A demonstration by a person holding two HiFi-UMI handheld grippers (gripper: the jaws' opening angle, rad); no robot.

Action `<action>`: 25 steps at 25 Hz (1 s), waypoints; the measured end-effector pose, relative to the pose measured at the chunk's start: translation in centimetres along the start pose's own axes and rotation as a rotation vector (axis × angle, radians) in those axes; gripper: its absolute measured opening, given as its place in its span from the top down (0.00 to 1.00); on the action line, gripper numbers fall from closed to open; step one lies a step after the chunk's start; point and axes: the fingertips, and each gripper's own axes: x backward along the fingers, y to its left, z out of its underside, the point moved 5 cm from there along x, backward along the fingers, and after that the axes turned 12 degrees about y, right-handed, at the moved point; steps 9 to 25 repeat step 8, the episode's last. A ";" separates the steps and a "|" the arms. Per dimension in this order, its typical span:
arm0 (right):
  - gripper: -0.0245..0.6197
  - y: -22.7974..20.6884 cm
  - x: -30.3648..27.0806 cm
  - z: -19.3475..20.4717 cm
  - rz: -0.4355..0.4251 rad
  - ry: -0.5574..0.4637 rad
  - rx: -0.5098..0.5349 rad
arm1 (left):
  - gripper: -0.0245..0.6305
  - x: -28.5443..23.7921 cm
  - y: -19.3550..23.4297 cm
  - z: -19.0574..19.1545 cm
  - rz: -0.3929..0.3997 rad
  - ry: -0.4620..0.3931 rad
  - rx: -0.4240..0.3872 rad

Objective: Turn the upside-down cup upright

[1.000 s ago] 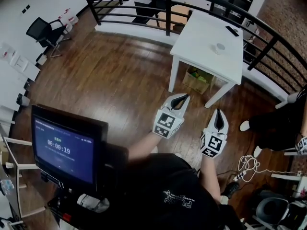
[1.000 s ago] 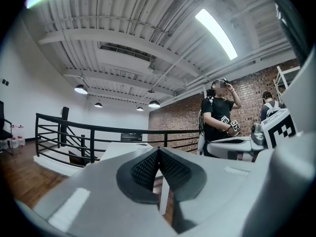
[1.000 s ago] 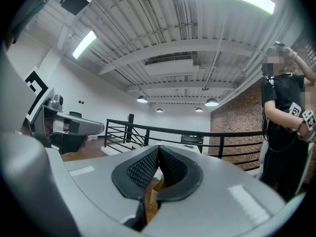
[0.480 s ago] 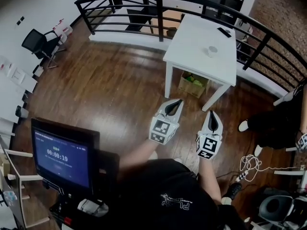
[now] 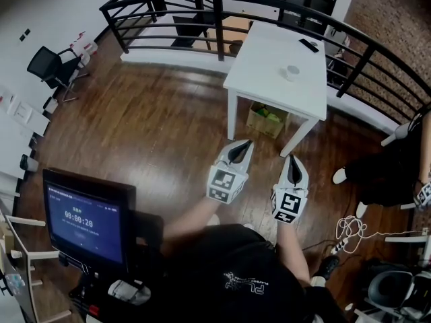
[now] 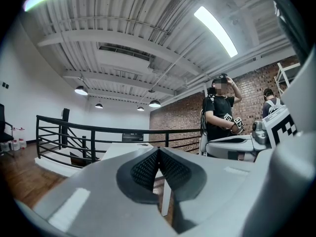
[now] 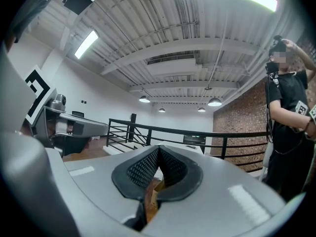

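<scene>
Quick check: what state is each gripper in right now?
Left gripper: closed, jaws together, holding nothing.
Right gripper: closed, jaws together, holding nothing.

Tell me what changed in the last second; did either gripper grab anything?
The timer on the monitor ticked from 00:00:19 to 00:00:20, and the head view drifted, so the white table sits slightly further left in frame. Nothing was grabbed or released. The left gripper and right gripper stay shut, empty, short of the table; the cup on it is untouched.
</scene>
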 end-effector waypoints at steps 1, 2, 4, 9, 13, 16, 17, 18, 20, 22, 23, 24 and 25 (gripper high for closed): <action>0.94 0.0 0.1 0.0 0.000 0.002 0.000 | 0.96 0.0 -0.1 0.1 0.003 0.002 0.001; 0.94 0.0 0.1 0.0 0.001 0.003 0.001 | 0.96 -0.1 -0.2 0.2 0.006 0.004 0.003; 0.94 -0.1 0.2 0.0 0.003 0.004 0.002 | 0.96 -0.2 -0.3 0.2 0.009 0.009 0.003; 0.94 -0.4 0.1 -0.1 0.005 0.003 0.005 | 0.96 -0.6 -0.4 0.0 0.005 0.001 0.000; 0.94 -0.4 0.1 -0.1 0.005 0.003 0.005 | 0.96 -0.6 -0.4 0.0 0.005 0.001 0.000; 0.94 -0.4 0.1 -0.1 0.005 0.003 0.005 | 0.96 -0.6 -0.4 0.0 0.005 0.001 0.000; 0.94 -0.4 0.1 -0.1 0.005 0.003 0.005 | 0.96 -0.6 -0.4 0.0 0.005 0.001 0.000; 0.94 -0.4 0.1 -0.1 0.005 0.003 0.005 | 0.96 -0.6 -0.4 0.0 0.005 0.001 0.000; 0.94 -0.4 0.1 -0.1 0.005 0.003 0.005 | 0.96 -0.6 -0.4 0.0 0.005 0.001 0.000; 0.94 -0.4 0.1 -0.1 0.005 0.003 0.005 | 0.96 -0.6 -0.4 0.0 0.005 0.001 0.000; 0.94 -0.4 0.1 -0.1 0.005 0.003 0.005 | 0.96 -0.6 -0.4 0.0 0.005 0.001 0.000; 0.94 -0.4 0.1 -0.1 0.005 0.003 0.005 | 0.96 -0.6 -0.4 0.0 0.005 0.001 0.000; 0.94 -0.4 0.1 -0.1 0.005 0.003 0.005 | 0.96 -0.6 -0.4 0.0 0.005 0.001 0.000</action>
